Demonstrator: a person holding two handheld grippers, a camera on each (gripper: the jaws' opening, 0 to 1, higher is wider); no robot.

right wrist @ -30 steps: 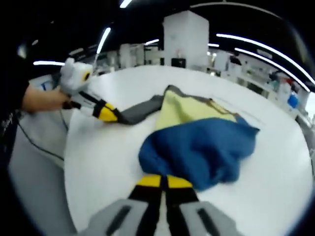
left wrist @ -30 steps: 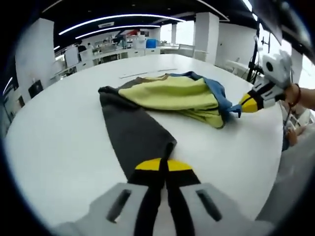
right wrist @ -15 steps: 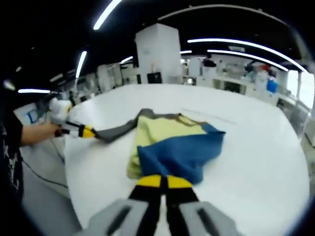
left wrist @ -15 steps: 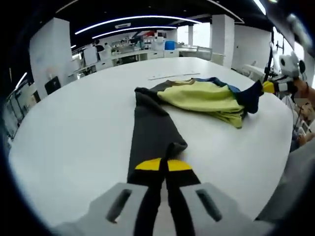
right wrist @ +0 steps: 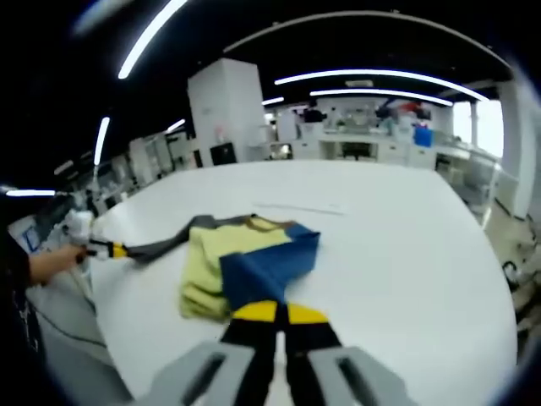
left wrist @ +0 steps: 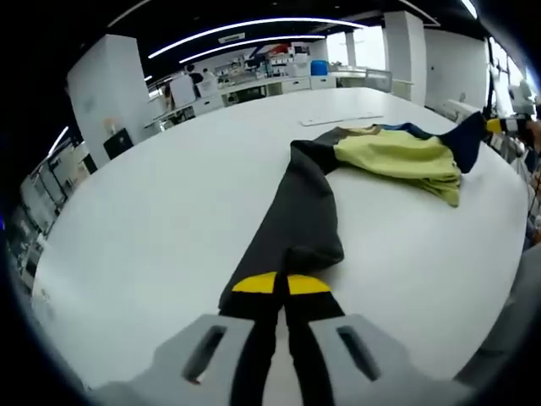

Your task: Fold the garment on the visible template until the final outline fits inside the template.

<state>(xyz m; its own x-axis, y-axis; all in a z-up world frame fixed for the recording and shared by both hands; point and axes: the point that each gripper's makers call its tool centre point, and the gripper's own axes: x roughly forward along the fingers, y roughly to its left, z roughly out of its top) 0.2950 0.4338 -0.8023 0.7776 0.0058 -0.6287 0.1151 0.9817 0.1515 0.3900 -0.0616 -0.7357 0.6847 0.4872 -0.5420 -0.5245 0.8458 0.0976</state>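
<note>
Clearly early on: the garment (left wrist: pixel 372 156) lies bunched on the tabletop (left wrist: pixel 161 220), unfolded, the left gripper (left wrist: pixel 281 285) clamping its grey sleeve (left wrist: pixel 296 224), the right gripper (right wrist: pixel 274 312) pinching its blue sleeve (right wrist: pixel 266 266).

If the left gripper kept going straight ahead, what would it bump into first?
The left gripper is already shut on the dark grey sleeve. Straight ahead it would probably ride along that sleeve to the yellow bunched part, though depth is unclear.
</note>
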